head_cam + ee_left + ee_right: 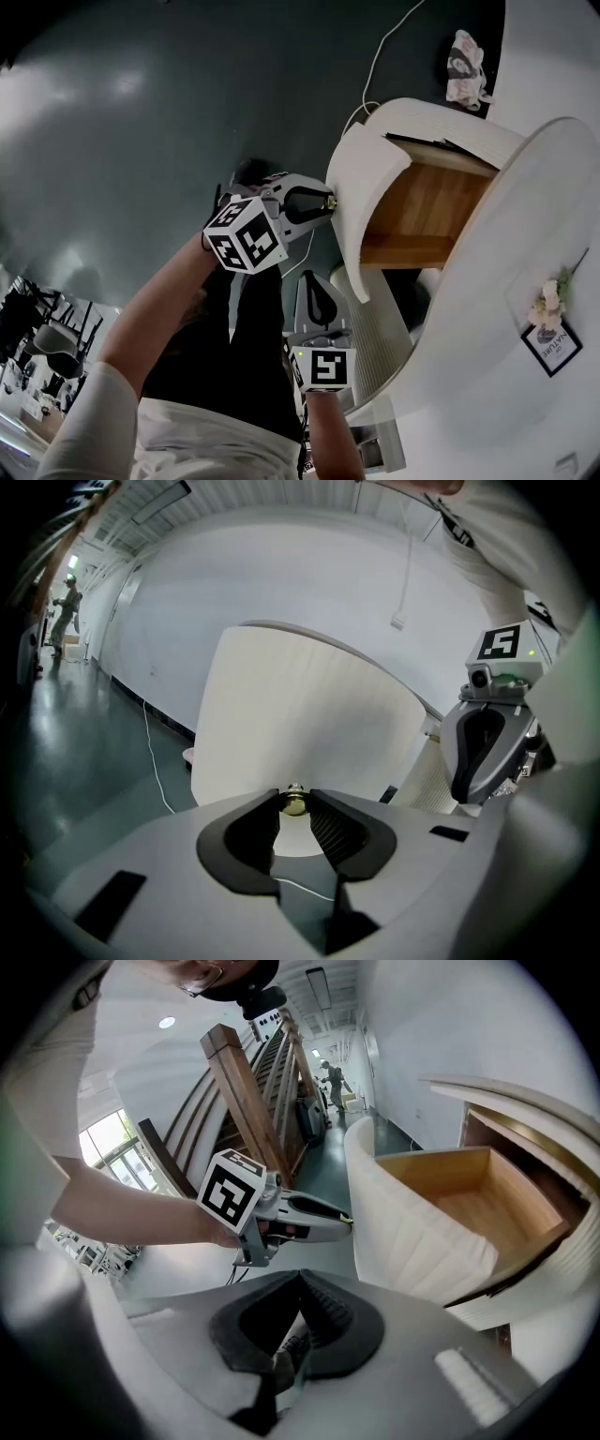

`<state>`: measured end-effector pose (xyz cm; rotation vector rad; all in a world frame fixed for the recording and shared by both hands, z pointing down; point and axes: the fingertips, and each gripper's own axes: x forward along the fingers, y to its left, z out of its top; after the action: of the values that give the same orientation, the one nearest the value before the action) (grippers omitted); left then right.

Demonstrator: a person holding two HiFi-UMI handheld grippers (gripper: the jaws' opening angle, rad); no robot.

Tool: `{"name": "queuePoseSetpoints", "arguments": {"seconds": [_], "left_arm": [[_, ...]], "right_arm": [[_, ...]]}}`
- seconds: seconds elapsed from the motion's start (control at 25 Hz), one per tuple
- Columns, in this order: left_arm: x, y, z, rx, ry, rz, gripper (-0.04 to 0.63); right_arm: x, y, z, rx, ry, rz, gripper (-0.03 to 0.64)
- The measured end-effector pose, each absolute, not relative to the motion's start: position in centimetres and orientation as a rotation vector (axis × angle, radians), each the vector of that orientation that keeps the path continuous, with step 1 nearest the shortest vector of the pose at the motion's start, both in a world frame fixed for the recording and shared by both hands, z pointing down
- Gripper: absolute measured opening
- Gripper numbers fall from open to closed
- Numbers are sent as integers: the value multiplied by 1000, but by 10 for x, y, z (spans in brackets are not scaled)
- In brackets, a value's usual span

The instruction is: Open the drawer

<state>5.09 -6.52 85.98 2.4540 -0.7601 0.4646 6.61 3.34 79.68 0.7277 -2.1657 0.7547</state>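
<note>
My left gripper [294,805] is clamped narrow on the small round brass knob [294,801]; both ribbed pads press its sides. In the head view the bare left forearm [155,314] reaches up from the lower left out of a white sleeve, and the gripper tilts slightly downward, its marker cube nearest me and its jaws pointing right at the knob.

The knob sits on the curved, ribbed white drawer front [361,187]. That drawer is pulled well out of the rounded white cabinet [525,281], and its bare light-wood interior [469,1194] is open to view.

My right gripper [300,1281] hangs below and just right of the left one, pointing more steeply down, close to the cabinet's ribbed lower front but holding nothing; its jaw tips meet. A thin white cable [384,52] runs across the dark green floor [187,112] beyond the cabinet.
</note>
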Motion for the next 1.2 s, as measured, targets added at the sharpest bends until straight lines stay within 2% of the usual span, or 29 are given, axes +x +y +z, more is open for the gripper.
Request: {"name": "queuePoseSetpoints", "arguments": {"seconds": [1.04, 1.2], "left_arm": [[14, -42, 863, 2385, -830, 515, 108], [2, -44, 856, 2317, -883, 476, 143]], "right_arm": [[22, 53, 769, 520, -2289, 830, 11], [23, 50, 760, 520, -2293, 815, 11]]}}
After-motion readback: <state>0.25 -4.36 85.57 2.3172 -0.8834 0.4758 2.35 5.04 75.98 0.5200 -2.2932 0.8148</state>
